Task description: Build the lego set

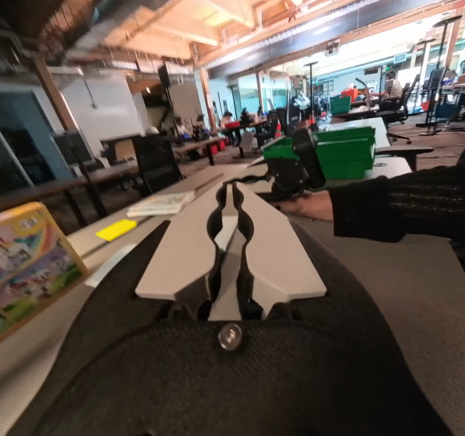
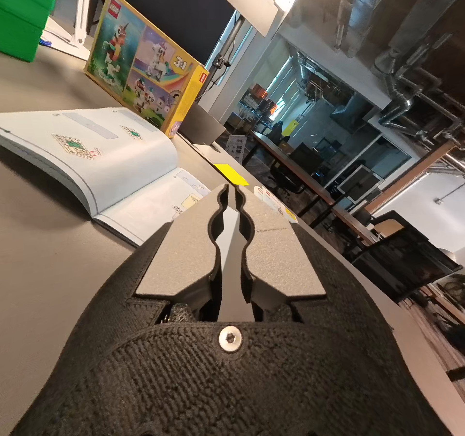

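My left gripper (image 1: 229, 185) hangs low over the grey table (image 1: 377, 285), its grey fingers nearly together with nothing between them. My right gripper (image 2: 232, 187) is also shut and empty, just above the table (image 2: 50, 260). The yellow Lego box (image 2: 146, 71) stands at the back of the table and shows blurred in the left wrist view (image 1: 32, 260). An open instruction booklet (image 2: 100, 152) lies in front of it, left of my right gripper. No loose bricks are in view.
Green bins (image 1: 344, 152) stand at the far right, and one shows in the right wrist view (image 2: 22, 14). A yellow note (image 1: 117, 229) (image 2: 230, 173) and thin booklets (image 1: 161, 203) lie near the table edge. A hand (image 1: 309, 206) in a black sleeve holds the other gripper's body (image 1: 299, 170). The gap from one gripper's tips to the other's is roughly 20 cm.
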`<state>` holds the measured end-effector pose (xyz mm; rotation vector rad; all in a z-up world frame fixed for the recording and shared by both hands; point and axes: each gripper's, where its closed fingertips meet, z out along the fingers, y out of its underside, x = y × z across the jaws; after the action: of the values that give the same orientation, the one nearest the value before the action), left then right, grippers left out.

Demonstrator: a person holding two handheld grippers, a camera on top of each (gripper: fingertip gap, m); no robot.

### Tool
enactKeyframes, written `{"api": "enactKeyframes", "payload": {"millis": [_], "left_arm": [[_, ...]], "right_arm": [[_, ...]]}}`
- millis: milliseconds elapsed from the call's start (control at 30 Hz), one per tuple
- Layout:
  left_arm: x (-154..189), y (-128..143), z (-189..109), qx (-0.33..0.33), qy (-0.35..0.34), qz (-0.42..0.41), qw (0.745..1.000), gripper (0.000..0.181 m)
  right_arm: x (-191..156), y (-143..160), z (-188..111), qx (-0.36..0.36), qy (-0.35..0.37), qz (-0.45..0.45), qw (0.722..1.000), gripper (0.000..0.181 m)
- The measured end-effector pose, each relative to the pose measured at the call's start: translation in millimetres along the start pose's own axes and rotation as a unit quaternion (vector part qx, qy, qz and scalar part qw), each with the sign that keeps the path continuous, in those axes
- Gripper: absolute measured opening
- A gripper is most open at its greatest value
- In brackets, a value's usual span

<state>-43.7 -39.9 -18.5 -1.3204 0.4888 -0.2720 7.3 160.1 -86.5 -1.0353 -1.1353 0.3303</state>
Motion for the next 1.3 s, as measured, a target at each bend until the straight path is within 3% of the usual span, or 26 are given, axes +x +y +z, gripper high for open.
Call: {"api": "enactKeyframes", "payload": {"millis": [133, 233, 400, 567, 733, 800, 867, 933, 1100, 1300], "left_arm": [[9, -53, -38, 0.073, -0.046, 0.066, 0.994, 0.003], [5, -63, -77, 0.098, -0.096, 0.067, 0.988, 0.002], [-29, -67, -143, 0.082, -0.180, 0.040, 0.980, 0.002], [-89, -75, -208, 0.034, -0.289, 0.056, 0.955, 0.005], [-144, -75, -260, -0.019, -0.377, 0.052, 0.924, 0.008], [-158, -73, -274, -0.033, -0.400, 0.042, 0.915, 0.009], [-167, -72, -283, -0.040, -0.414, 0.033, 0.909, 0.009], [-173, -70, -289, -0.045, -0.423, 0.027, 0.904, 0.009], [-179, -61, -297, -0.071, -0.432, 0.015, 0.899, 0.009], [-179, -46, -300, -0.100, -0.431, 0.004, 0.897, 0.010]], "right_arm": [[9, 3, -1, -0.008, 0.023, 0.007, 1.000, 0.003], [12, 6, -1, -0.014, 0.030, 0.009, 0.999, 0.003], [15, 9, 0, -0.024, 0.038, 0.013, 0.999, 0.003], [19, 11, 0, -0.027, 0.045, 0.022, 0.998, 0.003], [-6, 19, 18, -0.071, -0.018, 0.003, 0.997, 0.000], [-17, 13, 32, -0.081, -0.062, 0.095, 0.990, 0.002], [-31, 6, 49, -0.104, -0.115, 0.228, 0.961, 0.010], [-49, 11, 63, -0.149, -0.161, 0.290, 0.932, 0.017], [-91, 24, 76, -0.230, -0.229, 0.284, 0.902, 0.032], [-111, 35, 71, -0.288, -0.251, 0.275, 0.882, 0.053]]}}
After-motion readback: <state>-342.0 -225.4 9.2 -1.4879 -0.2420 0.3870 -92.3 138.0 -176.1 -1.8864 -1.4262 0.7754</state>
